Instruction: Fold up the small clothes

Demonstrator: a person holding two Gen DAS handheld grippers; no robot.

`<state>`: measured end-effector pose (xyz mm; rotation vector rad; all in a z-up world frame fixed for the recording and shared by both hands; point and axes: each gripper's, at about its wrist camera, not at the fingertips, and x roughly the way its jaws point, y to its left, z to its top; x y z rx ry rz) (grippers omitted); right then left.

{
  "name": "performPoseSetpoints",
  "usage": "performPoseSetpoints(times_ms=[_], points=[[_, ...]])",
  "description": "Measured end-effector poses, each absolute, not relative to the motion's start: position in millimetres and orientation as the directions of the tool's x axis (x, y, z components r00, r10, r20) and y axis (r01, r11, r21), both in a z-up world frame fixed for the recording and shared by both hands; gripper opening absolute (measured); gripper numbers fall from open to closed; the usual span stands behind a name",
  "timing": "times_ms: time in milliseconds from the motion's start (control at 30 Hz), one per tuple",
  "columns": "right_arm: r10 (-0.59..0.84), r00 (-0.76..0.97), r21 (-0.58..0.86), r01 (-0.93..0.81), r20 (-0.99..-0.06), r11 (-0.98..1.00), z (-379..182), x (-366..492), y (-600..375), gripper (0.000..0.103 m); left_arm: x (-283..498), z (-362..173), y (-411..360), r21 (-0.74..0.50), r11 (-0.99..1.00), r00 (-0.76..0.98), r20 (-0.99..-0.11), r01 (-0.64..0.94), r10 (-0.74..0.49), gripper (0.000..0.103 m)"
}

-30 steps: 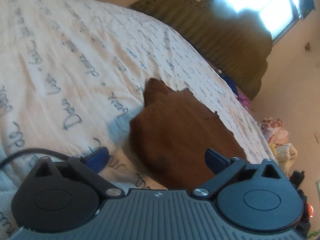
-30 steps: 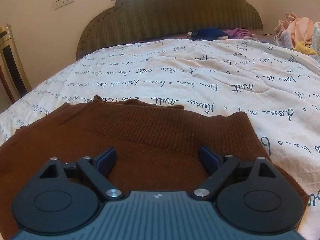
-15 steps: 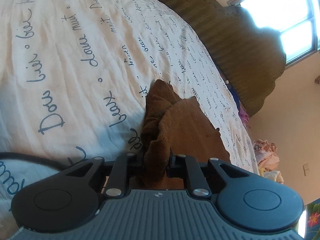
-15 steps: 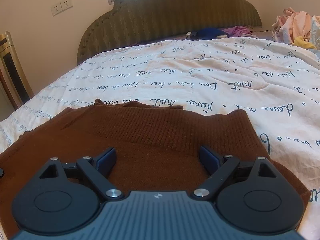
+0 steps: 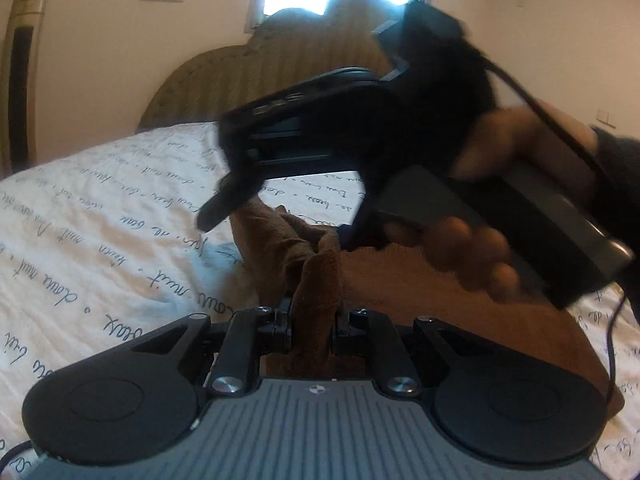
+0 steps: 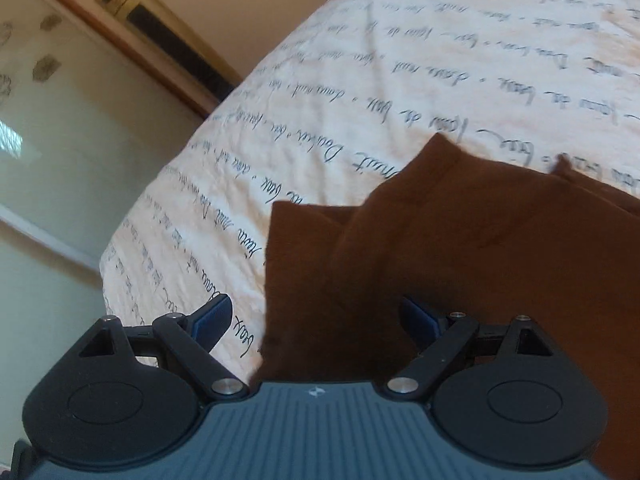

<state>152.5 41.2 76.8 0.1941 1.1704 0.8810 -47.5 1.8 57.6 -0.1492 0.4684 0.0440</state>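
Note:
A brown knit garment (image 5: 440, 300) lies on a white bedspread with script print (image 5: 100, 248). My left gripper (image 5: 314, 326) is shut on a bunched edge of it and holds that edge raised. The right gripper, held in a hand, shows blurred in the left wrist view (image 5: 224, 204), above the garment's far end. In the right wrist view the right gripper (image 6: 316, 320) is open, its blue fingers (image 6: 212, 314) straddling the garment's left edge (image 6: 480, 260); whether they touch the cloth is unclear.
A green padded headboard (image 5: 248, 76) and a window stand at the far end of the bed. A tall gold and black floor unit (image 5: 20, 64) stands by the left wall. The bedspread's edge drops off at the left in the right wrist view (image 6: 132, 240).
My left gripper closed on the garment's edge, lifted it and swung toward the headboard. My right gripper, still open, moved to the garment's left edge and tilted.

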Motion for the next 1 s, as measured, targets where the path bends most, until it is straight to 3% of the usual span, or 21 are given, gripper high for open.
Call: performPoseSetpoints(times_ms=[67,100,133,167,200,367,533,667,800,867,933,1000], points=[[0.634,0.102,0.501,-0.522,-0.767,0.69,73,157,63,0.09,-47,57,-7,-0.097,0.994,0.894,-0.449,-0.05,0.002,0.015],[0.603,0.113,0.46,-0.54,-0.79,0.704,71,157,70,0.082,-47,55,-9,-0.082,0.996,0.894,-0.449,-0.04,-0.001,0.015],[0.579,0.128,0.423,-0.56,-0.805,0.712,69,158,73,0.043,-46,55,-10,-0.08,0.996,0.893,-0.45,-0.033,-0.006,0.014],[0.554,0.14,0.389,-0.572,-0.821,0.722,66,158,73,0.021,-46,56,-10,-0.086,0.996,0.891,-0.453,-0.023,-0.018,0.013],[0.528,0.151,0.361,-0.573,-0.836,0.735,62,161,69,0.015,-46,57,-11,-0.093,0.996,0.891,-0.453,-0.016,-0.028,0.012],[0.608,0.209,0.415,-0.562,-0.766,0.715,68,160,1,0.014,-42,71,-44,-0.1,0.991,0.903,-0.411,0.093,-0.126,0.011],[0.653,0.311,0.458,-0.512,-0.69,0.727,92,145,-110,0.014,-37,76,-115,-0.096,0.951,0.869,-0.389,0.293,-0.307,0.011],[0.637,0.377,0.51,-0.388,-0.672,0.768,72,123,-203,0.015,-36,52,-177,-0.063,0.901,0.79,-0.457,0.43,-0.409,0.011],[0.615,0.419,0.595,-0.195,-0.668,0.779,19,111,-263,0.022,-25,12,-209,0.012,0.884,0.738,-0.554,0.468,-0.384,0.011],[0.691,0.443,0.731,-0.108,-0.571,0.674,2,109,-287,0.023,-28,15,-207,0.034,0.878,0.747,-0.541,0.478,-0.386,0.011],[0.711,0.493,0.794,-0.063,-0.502,0.604,0,108,-304,0.042,-29,22,-205,0.042,0.878,0.75,-0.54,0.477,-0.382,0.012],[0.706,0.538,0.806,-0.08,-0.461,0.587,5,106,-314,0.054,-32,23,-206,0.07,0.88,0.765,-0.531,0.469,-0.365,0.014]])
